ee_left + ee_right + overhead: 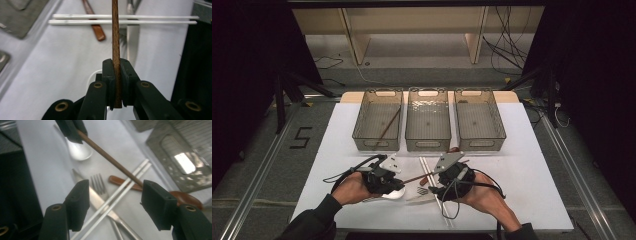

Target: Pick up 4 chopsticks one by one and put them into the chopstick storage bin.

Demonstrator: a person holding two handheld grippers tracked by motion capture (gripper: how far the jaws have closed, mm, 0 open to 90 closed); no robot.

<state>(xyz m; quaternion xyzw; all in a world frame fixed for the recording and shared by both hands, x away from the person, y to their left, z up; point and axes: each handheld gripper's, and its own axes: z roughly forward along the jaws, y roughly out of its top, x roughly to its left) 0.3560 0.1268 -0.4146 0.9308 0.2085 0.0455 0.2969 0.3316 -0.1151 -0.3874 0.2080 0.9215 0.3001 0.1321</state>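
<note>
My left hand-held gripper [117, 75] clamps the brown chopstick [115, 37] at its end, held above the desk [532, 165] so I can carry it. My right hand-held gripper [113, 202] gapes wide beside its far tip, holding nothing.

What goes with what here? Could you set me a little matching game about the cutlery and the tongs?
Things:
1. brown chopstick
2. white chopsticks
3. left tongs
4. right tongs

States:
a. lying side by side flat on the table
b. open, nothing pressed between the jaws
c. clamped at one end, held off the table
d. shut on a thin wooden stick

Pairs: 1-c, 2-a, 3-d, 4-b
</note>
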